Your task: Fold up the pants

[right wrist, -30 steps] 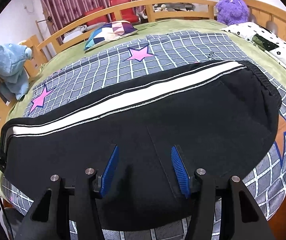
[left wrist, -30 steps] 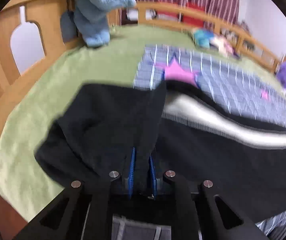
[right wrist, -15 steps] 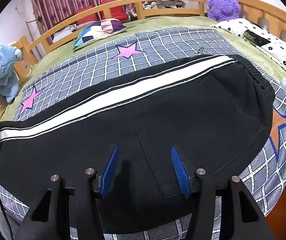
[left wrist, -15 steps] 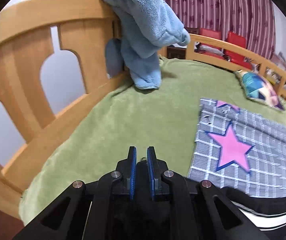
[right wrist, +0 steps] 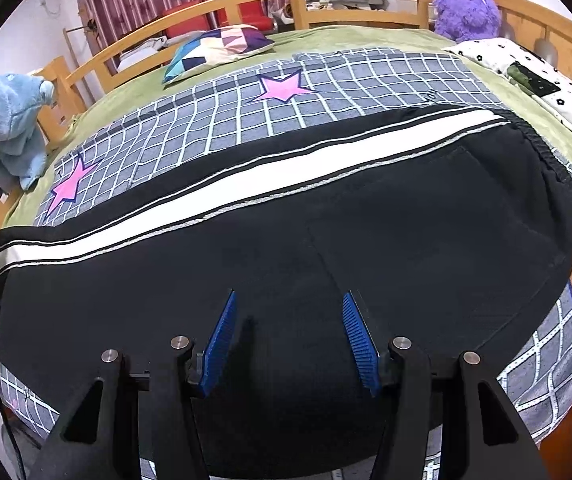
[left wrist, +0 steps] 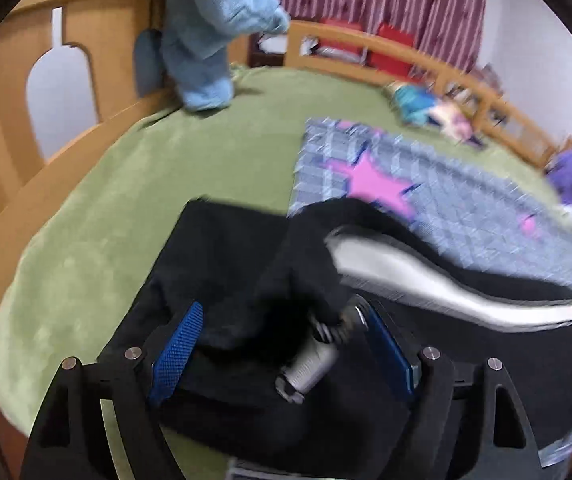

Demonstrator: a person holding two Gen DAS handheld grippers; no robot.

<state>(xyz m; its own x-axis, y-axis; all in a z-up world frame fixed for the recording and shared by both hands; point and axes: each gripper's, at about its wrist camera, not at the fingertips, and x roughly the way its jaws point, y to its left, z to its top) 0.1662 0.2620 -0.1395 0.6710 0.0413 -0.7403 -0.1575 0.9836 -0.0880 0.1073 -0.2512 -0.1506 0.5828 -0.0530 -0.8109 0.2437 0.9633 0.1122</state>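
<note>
Change, left side: the left gripper [left wrist: 280, 350] had its blue fingers [left wrist: 176, 350] pinched together on black cloth in the earlier frames; its jaws have just been opening and now stand wide, with a bunched fold of cloth lying loose between them.
Change, right side: the right gripper [right wrist: 289, 338] matches the earlier frames, fingers moderately apart above the cloth, gripping nothing.
Task item: black pants with a white side stripe [right wrist: 286, 240].
Location: flat on the grey grid-pattern blanket with pink stars [right wrist: 325, 92], which covers the green bed sheet [left wrist: 126, 184].
Long axis: runs left to right across the right wrist view, along the white stripe.
Orientation: elastic waistband toward the right, near the white flower-print pillow [right wrist: 541, 84]; leg ends toward the left, near the blue plush toy [right wrist: 6, 120] on the wooden bed rail [left wrist: 10, 120].
Left-end state: the leg end lies folded over in a loose heap; the left wrist view is blurred.
</note>
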